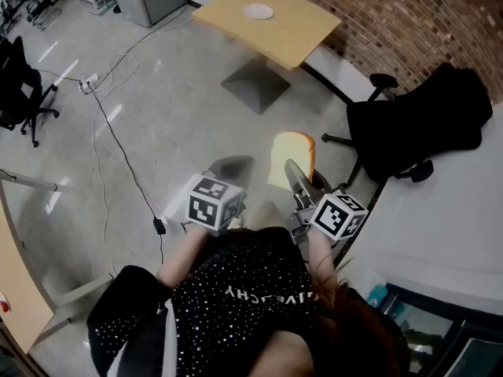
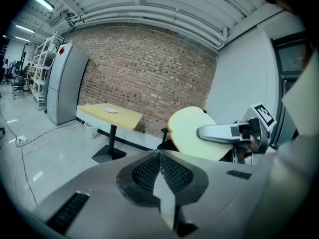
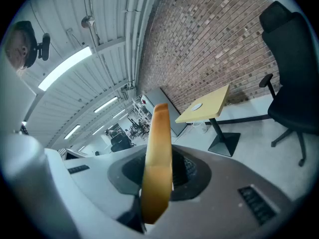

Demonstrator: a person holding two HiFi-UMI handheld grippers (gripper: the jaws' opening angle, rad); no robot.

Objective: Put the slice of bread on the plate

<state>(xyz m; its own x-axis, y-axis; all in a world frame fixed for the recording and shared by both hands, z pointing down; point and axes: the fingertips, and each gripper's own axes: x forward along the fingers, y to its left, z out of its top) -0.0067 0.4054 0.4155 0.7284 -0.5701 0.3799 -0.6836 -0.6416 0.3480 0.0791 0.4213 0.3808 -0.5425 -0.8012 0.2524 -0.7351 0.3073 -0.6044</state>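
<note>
- Slice of bread [image 1: 292, 159]: held in the air over the floor, near the person and well apart from the table. It stood on edge. Its long axis ran up and away from the jaws, with the rounded top farthest out. The right gripper view showed it edge-on [image 3: 157, 163]. Its broad pale face was turned to the left, as the left gripper view showed [image 2: 197, 133].
- Right hand-held gripper [image 1: 299, 177]: jaws clamped on the lower part of the slice, one on each flat face.
- Left hand-held gripper [image 1: 233, 168]: jaws together with nothing between them, just left of the slice and not touching it.
- Plate [image 1: 258, 11]: white, empty, flat on the table top toward its far side, set in from every edge.
- Table [image 1: 295, 34]: far from the person, with a light wooden top on a single pedestal. Its near and left edges were unobstructed.
- Floor [image 1: 165, 116]: a wide bare stretch between the person and the table.
- Cable [image 1: 119, 151]: trailing over the floor on the left.
- Office chair [image 1: 424, 124]: black, on the right between the person and the table's right end.
- Brick wall [image 1: 409, 10]: just behind the table, closing the far side.
</note>
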